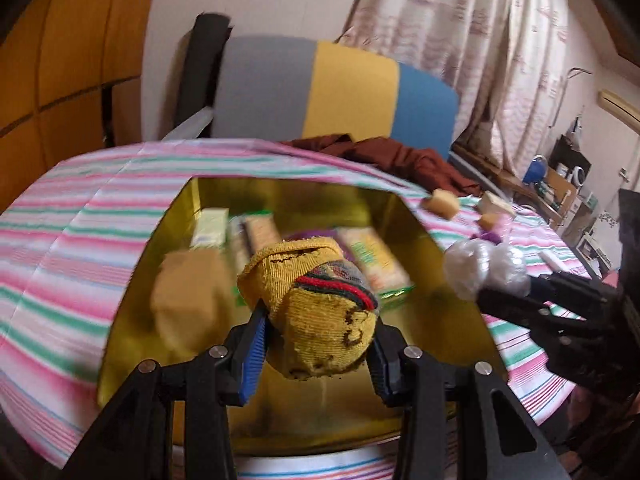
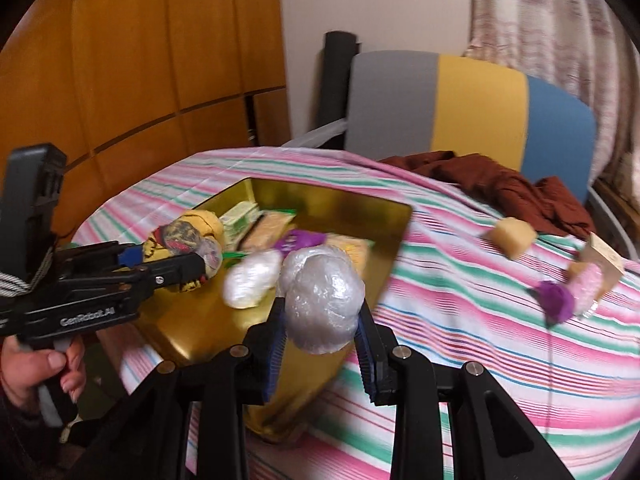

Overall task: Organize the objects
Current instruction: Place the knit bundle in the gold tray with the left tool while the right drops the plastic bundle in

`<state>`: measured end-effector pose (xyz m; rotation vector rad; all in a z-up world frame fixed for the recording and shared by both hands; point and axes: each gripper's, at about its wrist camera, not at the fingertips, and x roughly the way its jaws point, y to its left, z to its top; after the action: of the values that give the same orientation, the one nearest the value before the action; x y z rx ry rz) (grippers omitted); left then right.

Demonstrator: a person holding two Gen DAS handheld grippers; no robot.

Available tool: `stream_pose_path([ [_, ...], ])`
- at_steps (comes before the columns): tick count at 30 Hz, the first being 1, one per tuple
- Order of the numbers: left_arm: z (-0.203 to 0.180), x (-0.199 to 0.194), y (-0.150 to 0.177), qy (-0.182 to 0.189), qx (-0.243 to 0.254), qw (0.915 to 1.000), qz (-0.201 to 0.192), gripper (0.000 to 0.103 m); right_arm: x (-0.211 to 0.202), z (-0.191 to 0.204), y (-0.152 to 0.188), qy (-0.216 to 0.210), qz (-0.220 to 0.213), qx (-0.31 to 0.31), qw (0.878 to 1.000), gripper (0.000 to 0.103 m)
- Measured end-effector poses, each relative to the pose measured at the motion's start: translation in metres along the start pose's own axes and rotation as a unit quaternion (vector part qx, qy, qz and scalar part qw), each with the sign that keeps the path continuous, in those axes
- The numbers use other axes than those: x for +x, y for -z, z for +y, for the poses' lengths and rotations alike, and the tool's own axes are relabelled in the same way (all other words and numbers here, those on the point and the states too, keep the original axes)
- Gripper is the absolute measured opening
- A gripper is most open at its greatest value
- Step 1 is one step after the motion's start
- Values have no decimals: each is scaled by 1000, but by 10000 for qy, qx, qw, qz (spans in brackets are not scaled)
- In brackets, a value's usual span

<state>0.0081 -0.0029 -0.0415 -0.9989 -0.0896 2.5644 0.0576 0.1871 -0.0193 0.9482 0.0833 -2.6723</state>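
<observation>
While both loads hang over the tin [image 1: 132,280], I hold them high so they clear its rim. Left hand-held gripper [image 1: 316,344]: pads clamped on the rolled sock [image 1: 320,312], gripped across its middle so it stays bundled. Right hand-held gripper [image 2: 320,336]: closed snugly on the plastic wad [image 2: 324,300], at the tin's 3 o'clock wall. Packets already lie inside toward 12. Sponge cube [image 2: 512,236] and purple ball [image 2: 554,300] wait on the striped desk [image 2: 460,320], out at 2 o'clock, likely next.

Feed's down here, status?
Left tool shut on yellow sock roll. Right tool shut on plastic-wrap ball. Both over gold tin. Nothing blocking.
</observation>
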Motion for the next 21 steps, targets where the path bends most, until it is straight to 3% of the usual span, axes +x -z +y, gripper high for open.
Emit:
stream_pose_path([
  [12,18,14,14,-91,94,9988,462,45,23,31,-2,-230,370,-166,9989,35],
  [15,18,15,17,-272,69,9984,483,49,26,33,0,-254,395,-159,9988,50],
  [17,20,12,18,-302,-16,9987,415,52,23,34,2,-208,317,-148,9992,65],
  [21,25,8,17,-103,-300,9988,382,53,18,29,2,-200,221,-8,9996,67],
])
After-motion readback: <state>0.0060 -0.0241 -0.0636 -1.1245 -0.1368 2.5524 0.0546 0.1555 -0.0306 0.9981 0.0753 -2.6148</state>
